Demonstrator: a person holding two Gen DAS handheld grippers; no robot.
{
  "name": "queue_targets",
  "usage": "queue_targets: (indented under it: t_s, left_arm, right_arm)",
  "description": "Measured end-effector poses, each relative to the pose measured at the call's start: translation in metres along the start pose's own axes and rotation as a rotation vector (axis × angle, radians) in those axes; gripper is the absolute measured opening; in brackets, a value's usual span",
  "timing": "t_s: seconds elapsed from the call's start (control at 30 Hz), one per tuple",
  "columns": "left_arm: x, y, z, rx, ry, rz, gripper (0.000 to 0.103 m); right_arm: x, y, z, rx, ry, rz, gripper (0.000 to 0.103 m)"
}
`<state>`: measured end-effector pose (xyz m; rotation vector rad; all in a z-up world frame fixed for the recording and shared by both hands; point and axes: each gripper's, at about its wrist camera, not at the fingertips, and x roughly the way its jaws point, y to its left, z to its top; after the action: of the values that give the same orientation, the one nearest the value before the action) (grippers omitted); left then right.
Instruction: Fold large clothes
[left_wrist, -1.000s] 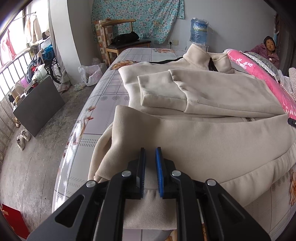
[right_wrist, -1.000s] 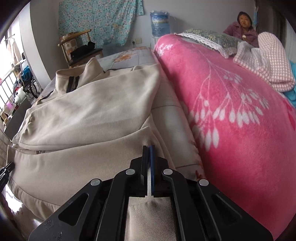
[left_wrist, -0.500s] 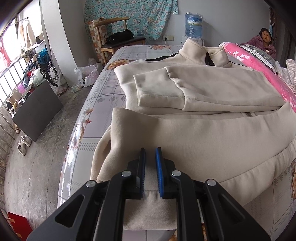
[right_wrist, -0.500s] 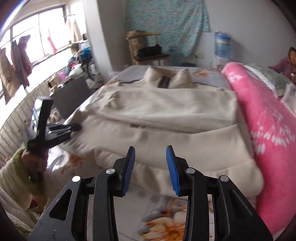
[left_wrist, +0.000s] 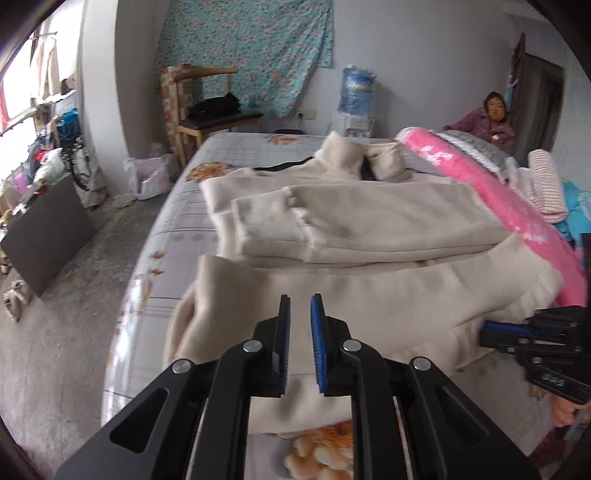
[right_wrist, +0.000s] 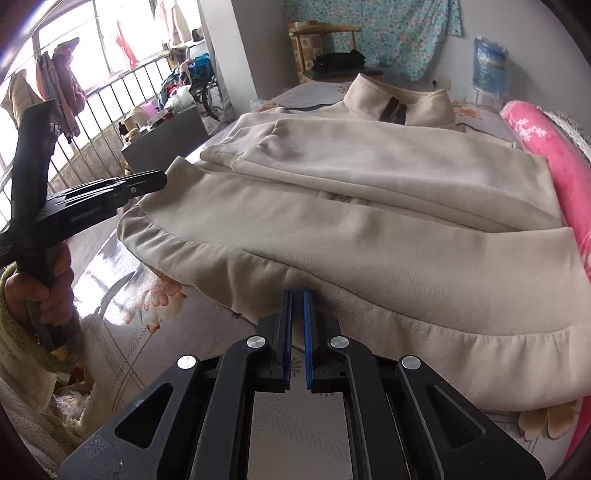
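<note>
A large cream fleece jacket (left_wrist: 362, 221) lies on the bed, sleeves folded across its chest, collar at the far end. It also fills the right wrist view (right_wrist: 369, 206). My left gripper (left_wrist: 298, 306) is shut on the jacket's near left hem corner, cloth pinched between the pads. In the right wrist view it (right_wrist: 159, 181) reaches in from the left at that corner. My right gripper (right_wrist: 297, 295) has its jaws nearly together at the middle of the bottom hem (right_wrist: 332, 288); whether cloth sits between them is hidden. It shows at the right edge of the left view (left_wrist: 487, 328).
The bed has a floral sheet (left_wrist: 192, 236) and a pink blanket (left_wrist: 517, 206) along the right side. A person (left_wrist: 491, 122) sits at the far right. A wooden chair (left_wrist: 207, 110), a water bottle (left_wrist: 356, 88) and bags stand beyond the bed. Bare floor lies left.
My right gripper let go of the right hem corner, swung left while open, and its jaws have now closed at the middle of the hem. My left gripper keeps its hold.
</note>
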<state>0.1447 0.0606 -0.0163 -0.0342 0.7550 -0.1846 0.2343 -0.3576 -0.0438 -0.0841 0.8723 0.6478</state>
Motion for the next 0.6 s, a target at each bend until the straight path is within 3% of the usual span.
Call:
queue_targets:
  t_s: [0.07, 0.13, 0.3, 0.47, 0.53, 0.6]
  left_arm:
    - [0.000, -0.026, -0.005, 0.046, 0.025, -0.131, 0.012]
    - [0.008, -0.052, -0.011, 0.118, 0.058, -0.175, 0.012]
    - [0.051, -0.074, -0.021, 0.166, 0.170, -0.092, 0.012]
    - [0.054, -0.068, -0.019, 0.129, 0.178, -0.116, 0.012]
    - [0.054, -0.067, -0.020, 0.126, 0.184, -0.112, 0.012]
    - [0.054, -0.066, -0.019, 0.118, 0.192, -0.116, 0.012]
  right_arm:
    - [0.002, -0.003, 0.000, 0.036, 0.011, 0.018, 0.003]
    - [0.004, -0.009, 0.001, 0.083, 0.024, 0.047, 0.003]
    - [-0.003, -0.018, 0.004, 0.144, 0.039, 0.094, 0.004]
    - [-0.027, -0.016, 0.014, 0.135, -0.046, 0.105, 0.009]
    - [-0.017, -0.016, 0.017, 0.122, -0.031, 0.075, 0.018]
    - [0.005, -0.016, 0.015, 0.109, 0.038, 0.026, 0.021]
